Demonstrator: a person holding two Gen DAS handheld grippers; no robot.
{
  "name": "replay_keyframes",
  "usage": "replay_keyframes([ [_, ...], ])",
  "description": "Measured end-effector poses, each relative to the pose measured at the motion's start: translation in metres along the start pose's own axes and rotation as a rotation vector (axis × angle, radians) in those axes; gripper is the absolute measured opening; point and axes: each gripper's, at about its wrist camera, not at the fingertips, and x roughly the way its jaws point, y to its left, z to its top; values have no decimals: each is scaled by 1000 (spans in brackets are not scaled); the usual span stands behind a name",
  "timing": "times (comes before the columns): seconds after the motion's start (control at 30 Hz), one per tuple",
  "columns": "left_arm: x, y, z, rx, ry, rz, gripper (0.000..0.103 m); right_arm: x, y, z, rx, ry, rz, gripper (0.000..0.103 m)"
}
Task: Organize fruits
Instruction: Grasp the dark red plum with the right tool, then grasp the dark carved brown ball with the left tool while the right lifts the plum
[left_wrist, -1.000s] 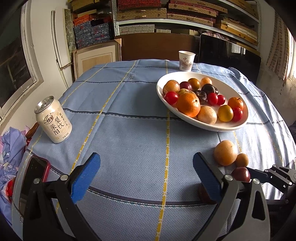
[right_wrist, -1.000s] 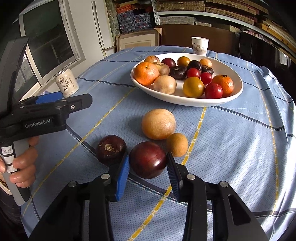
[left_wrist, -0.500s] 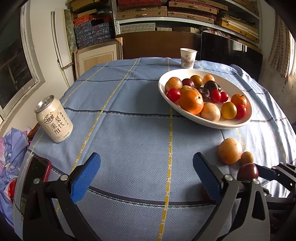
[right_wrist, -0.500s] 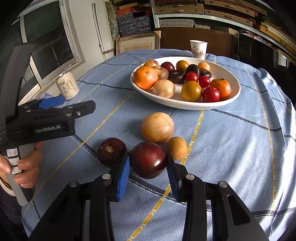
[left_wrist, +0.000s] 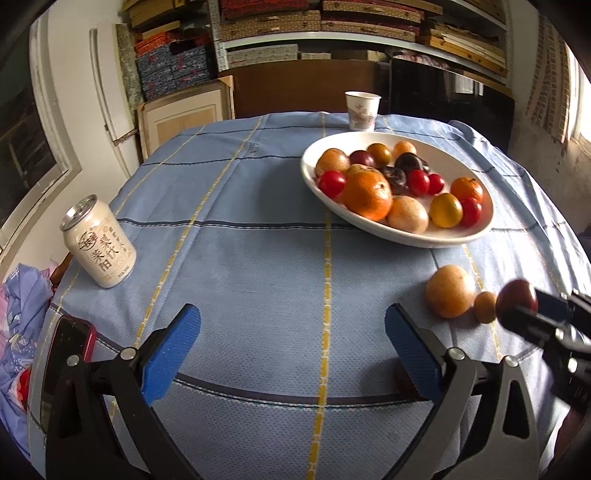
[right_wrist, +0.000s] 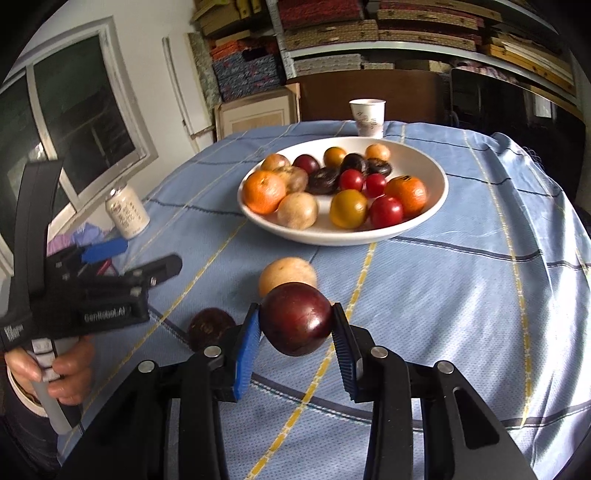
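Observation:
My right gripper (right_wrist: 295, 326) is shut on a dark red plum (right_wrist: 297, 317), held a little above the blue cloth; the same plum (left_wrist: 516, 295) shows at the right edge of the left wrist view. Behind it on the cloth lie a big tan fruit (right_wrist: 286, 273) and a dark purple fruit (right_wrist: 208, 326); a small tan fruit (left_wrist: 484, 306) sits beside the big one (left_wrist: 448, 291). A white oval plate (right_wrist: 439, 192) holds several oranges, tomatoes and plums. My left gripper (left_wrist: 291, 347) stands open over bare cloth, with nothing between its fingers.
A drink can (left_wrist: 98, 247) stands at the table's left. A paper cup (left_wrist: 362, 110) is at the far edge behind the plate. A phone in a red case (left_wrist: 64, 354) lies at the near left edge. Shelves and boxes line the wall beyond.
The right gripper has lifted the dark red plum off the cloth and carried it slightly towards the plate. The left gripper has stayed where it was, open.

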Motion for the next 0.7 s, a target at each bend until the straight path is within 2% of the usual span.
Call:
replay_keyframes([
  [0.23,-5,-24,-8,95,-3,-71,98,-6,-16,4,54,-32,-32,39],
  [0.4,-3,-41,-17,146,42,-157,98,-7,-20,5,68,-35,-40,39],
  [0.53,-7,-52,-22,191,28,-182,97,-6,-19,4,64,-27,-40,39],
  [0.6,-9,-56,-23,206,26,-210,86,-6,-19,4,64,-25,-41,39],
  [0.7,-6,-61,-25,225,55,-249,74,-6,-20,4,65,-24,-42,39],
])
